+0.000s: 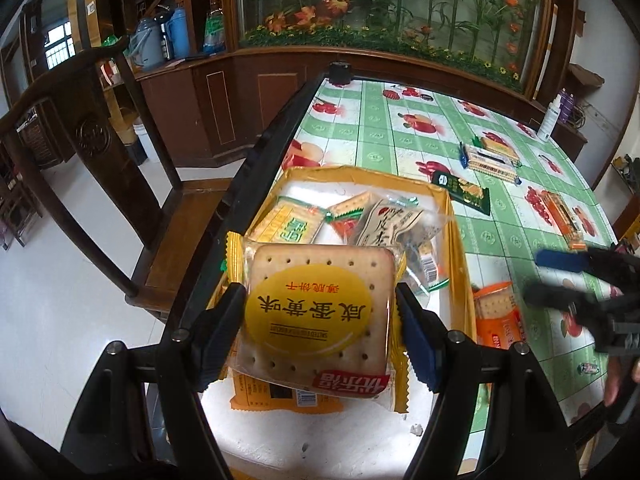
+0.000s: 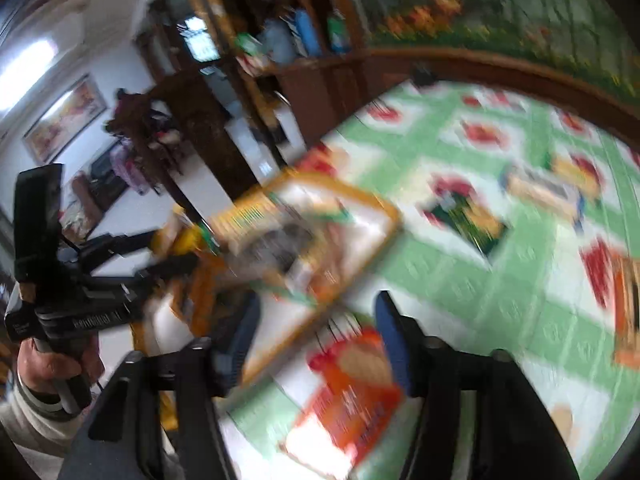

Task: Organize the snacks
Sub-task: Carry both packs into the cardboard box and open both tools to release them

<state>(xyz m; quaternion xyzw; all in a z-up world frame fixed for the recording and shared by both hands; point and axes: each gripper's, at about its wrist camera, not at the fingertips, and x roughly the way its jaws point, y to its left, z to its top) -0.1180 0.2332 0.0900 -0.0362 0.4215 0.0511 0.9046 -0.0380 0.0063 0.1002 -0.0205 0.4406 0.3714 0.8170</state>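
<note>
My left gripper point(image 1: 320, 312) is shut on a yellow cracker pack point(image 1: 316, 316) and holds it over the yellow-rimmed tray point(image 1: 456, 216). Several snack packs point(image 1: 360, 220) lie in the tray. An orange cracker pack point(image 1: 498, 316) lies on the table just right of the tray. My right gripper point(image 2: 316, 320) is open, hovering above that orange pack point(image 2: 352, 392); this view is blurred by motion. The tray point(image 2: 384, 216) and the left gripper point(image 2: 172, 256) show at its left. The right gripper also shows in the left wrist view point(image 1: 560, 276).
The table point(image 1: 400, 132) has a green checked fruit cloth. On it lie a dark green pack point(image 1: 464, 190), a blue-edged biscuit pack point(image 1: 490, 160), an orange pack point(image 1: 562, 212) and a white bottle point(image 1: 548, 118). A wooden chair point(image 1: 120, 184) stands left of the table.
</note>
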